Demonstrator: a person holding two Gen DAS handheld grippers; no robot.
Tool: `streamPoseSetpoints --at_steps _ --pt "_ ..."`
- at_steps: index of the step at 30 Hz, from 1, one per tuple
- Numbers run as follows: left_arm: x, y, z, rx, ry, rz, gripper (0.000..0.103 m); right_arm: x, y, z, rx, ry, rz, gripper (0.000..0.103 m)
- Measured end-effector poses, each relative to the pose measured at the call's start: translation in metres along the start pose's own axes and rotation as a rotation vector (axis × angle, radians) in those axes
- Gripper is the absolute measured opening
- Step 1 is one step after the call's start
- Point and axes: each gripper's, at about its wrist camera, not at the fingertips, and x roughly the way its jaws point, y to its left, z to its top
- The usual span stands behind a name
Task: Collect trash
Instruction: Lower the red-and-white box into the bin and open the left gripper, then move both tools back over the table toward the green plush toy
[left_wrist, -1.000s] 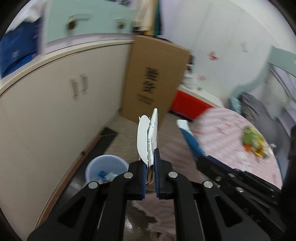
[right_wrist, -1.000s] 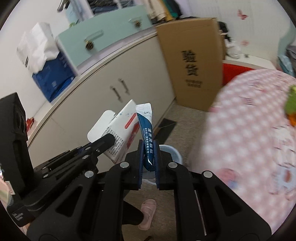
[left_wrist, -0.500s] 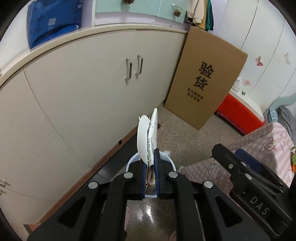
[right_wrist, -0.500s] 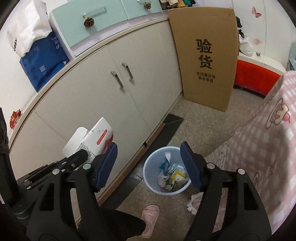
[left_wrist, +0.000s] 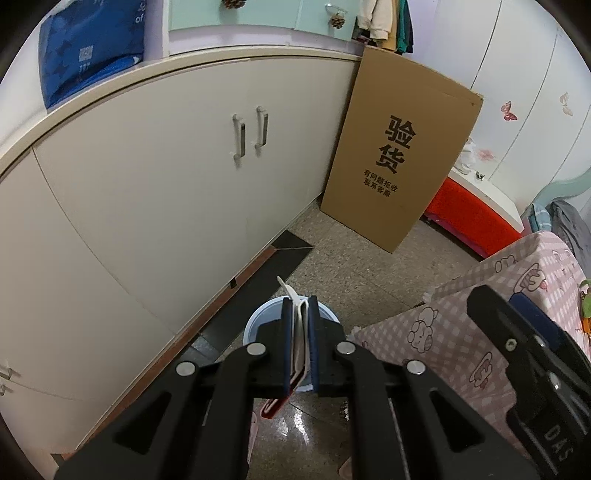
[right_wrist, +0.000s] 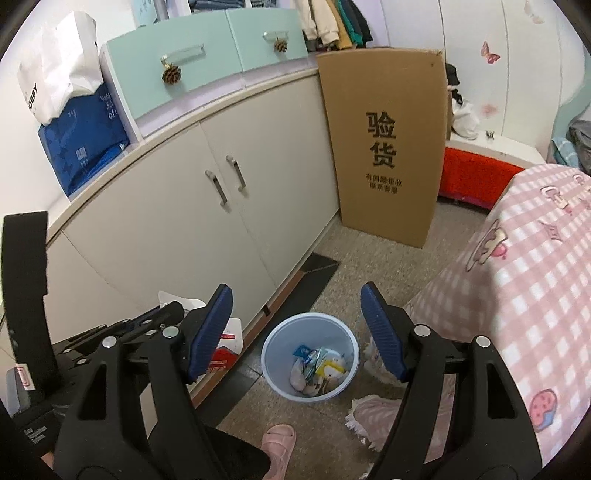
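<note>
A pale blue bin (right_wrist: 310, 357) stands on the floor by the cabinet, with several wrappers inside. My right gripper (right_wrist: 297, 332) is open and empty above it. My left gripper (left_wrist: 298, 332) is shut on a flattened white and red carton (left_wrist: 300, 341), right over the bin (left_wrist: 258, 325). The carton sits low between the jaws and pokes out below them. The carton (right_wrist: 227, 349) and the left gripper also show at the left of the right wrist view.
A cream cabinet (left_wrist: 166, 192) runs along the left. A tall cardboard box (left_wrist: 399, 155) leans against it. A table with a pink checked cloth (right_wrist: 524, 280) is on the right. A pink slipper (right_wrist: 279, 441) and a rag (right_wrist: 373, 410) lie near the bin.
My right gripper opened and the blue sachet it held is gone from its jaws. My left gripper swung over the bin, and the carton has slid lower between its jaws.
</note>
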Motion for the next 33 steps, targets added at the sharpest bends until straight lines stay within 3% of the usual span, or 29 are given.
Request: streamPoseSetpoints --at_steps 18,19,20,21,22,23,27,33 --pt "0.004 -0.030 0.025 0.034 -0.073 0.008 0.010 -0.014 -0.026 0.008 0.075 -0.113 -0.031 0.073" --pt "0.005 -0.030 0.027 0.031 -0.078 0.014 0.013 -0.013 -0.028 0.008 0.080 -0.114 -0.033 0.073" --pt "0.008 -0.030 0.029 0.027 -0.076 0.018 0.025 -0.012 -0.029 0.007 0.084 -0.110 -0.034 0.073" --pt "0.012 -0.029 0.030 0.021 -0.070 0.023 0.037 -0.011 -0.031 0.007 0.089 -0.106 -0.030 0.073" --pt "0.016 -0.029 0.031 0.016 -0.062 0.031 0.066 -0.011 -0.033 0.006 0.095 -0.104 -0.029 0.073" --pt "0.017 -0.028 0.032 0.012 -0.060 0.033 0.071 -0.010 -0.033 0.006 0.097 -0.101 -0.030 0.073" --pt "0.023 -0.025 0.030 -0.003 -0.024 0.031 0.071 -0.013 -0.037 0.004 0.103 -0.094 -0.031 0.073" --pt "0.006 -0.025 0.026 -0.002 -0.039 0.022 0.072 -0.028 -0.042 0.002 0.117 -0.104 -0.034 0.073"
